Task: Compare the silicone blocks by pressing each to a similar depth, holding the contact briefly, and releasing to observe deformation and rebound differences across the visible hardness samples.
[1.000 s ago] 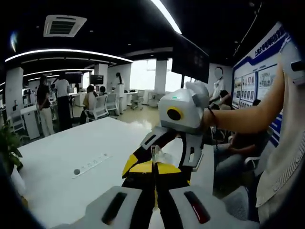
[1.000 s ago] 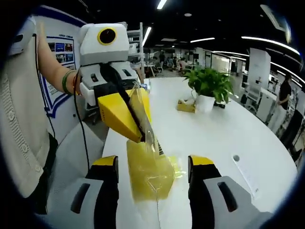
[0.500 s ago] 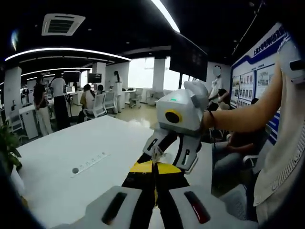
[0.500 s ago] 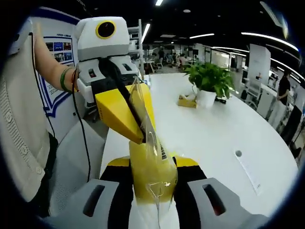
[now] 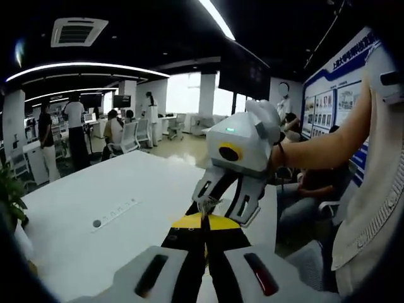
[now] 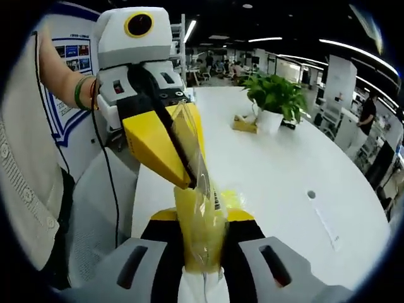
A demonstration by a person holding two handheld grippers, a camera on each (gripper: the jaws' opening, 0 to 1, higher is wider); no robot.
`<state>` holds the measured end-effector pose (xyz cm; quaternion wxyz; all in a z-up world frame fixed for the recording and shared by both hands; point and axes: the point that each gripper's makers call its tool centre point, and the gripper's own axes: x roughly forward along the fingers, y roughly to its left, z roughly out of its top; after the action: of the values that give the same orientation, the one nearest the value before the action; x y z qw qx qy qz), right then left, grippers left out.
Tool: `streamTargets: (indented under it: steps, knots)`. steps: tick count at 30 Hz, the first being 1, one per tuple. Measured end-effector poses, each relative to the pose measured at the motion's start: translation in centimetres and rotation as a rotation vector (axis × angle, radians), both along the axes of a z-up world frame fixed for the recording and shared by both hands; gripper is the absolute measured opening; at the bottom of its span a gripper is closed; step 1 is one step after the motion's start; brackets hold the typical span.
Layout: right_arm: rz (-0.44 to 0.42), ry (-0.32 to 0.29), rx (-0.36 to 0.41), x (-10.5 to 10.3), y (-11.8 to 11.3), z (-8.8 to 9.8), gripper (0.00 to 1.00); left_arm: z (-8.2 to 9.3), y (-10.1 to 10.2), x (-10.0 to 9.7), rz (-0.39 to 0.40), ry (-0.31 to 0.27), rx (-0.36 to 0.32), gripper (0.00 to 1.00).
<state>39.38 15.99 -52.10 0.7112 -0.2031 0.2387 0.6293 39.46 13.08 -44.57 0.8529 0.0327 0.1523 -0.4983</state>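
Low in the right gripper view, both grippers pinch one upright yellow bagged block (image 6: 201,218): right gripper (image 6: 202,252) below, left gripper (image 6: 183,167) above.

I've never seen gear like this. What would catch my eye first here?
Probably the yellow silicone block in a clear bag, pinched at the middle of the right gripper view by both handheld grippers: the right gripper from below, the left gripper from above. Behind, a potted plant stands on the white table.
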Motion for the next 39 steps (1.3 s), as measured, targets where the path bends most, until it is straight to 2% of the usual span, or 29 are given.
streamTargets:
  steps: [3,5,8,10,17,18,19,21,22,24,26,29,32,39]
  knots:
    - [-0.012,-0.007,0.006,0.0,-0.1,0.2,0.13,0.2,-0.1,-0.1,-0.002,-0.006,-0.004,0.0]
    - [-0.012,0.025,-0.001,-0.3,-0.1,0.2,0.12,0.3,-0.1,-0.2,-0.005,-0.008,0.001,0.0]
    - [-0.022,-0.014,0.016,-0.1,0.0,0.4,0.11,0.4,-0.1,-0.3,-0.006,-0.02,0.005,0.0]
    - [-0.021,0.003,0.006,-0.2,0.0,0.3,0.11,0.4,0.0,-0.3,-0.006,-0.022,0.01,0.0]
    - [-0.009,-0.03,-0.016,-0.5,-0.1,0.3,0.11,0.5,0.0,-0.6,-0.008,-0.026,0.015,0.0]
    - [-0.007,-0.066,-0.009,-0.3,0.0,0.5,0.11,0.5,0.0,-0.6,-0.008,-0.027,0.014,0.0]
    - [-0.002,-0.061,-0.013,-0.4,-0.1,0.5,0.11,0.5,0.0,-0.7,-0.009,-0.028,0.014,0.0]
    - [0.022,-0.124,-0.016,-0.3,-0.1,0.7,0.11,0.7,0.0,-0.9,-0.011,-0.035,0.018,0.0]
    - [0.013,-0.099,-0.017,-0.5,-0.1,0.7,0.11,0.7,0.0,-1.0,-0.012,-0.036,0.016,0.0]
    - [0.016,-0.105,-0.02,-0.5,-0.2,0.7,0.11,0.8,-0.1,-1.1,-0.019,-0.055,0.027,0.0]
    - [0.008,-0.079,-0.02,-0.7,-0.2,0.7,0.11,0.8,-0.1,-1.1,-0.019,-0.059,0.032,0.0]
    - [0.009,-0.075,-0.021,-0.8,-0.3,0.8,0.11,0.8,-0.2,-1.3,-0.023,-0.064,0.037,0.0]
    - [0.01,-0.101,-0.02,-0.9,-0.3,1.0,0.12,1.0,-0.1,-1.4,-0.021,-0.07,0.036,0.0]
    - [0.011,-0.105,-0.017,-0.9,-0.2,1.5,0.12,1.6,-0.2,-1.5,-0.019,-0.078,0.032,0.0]
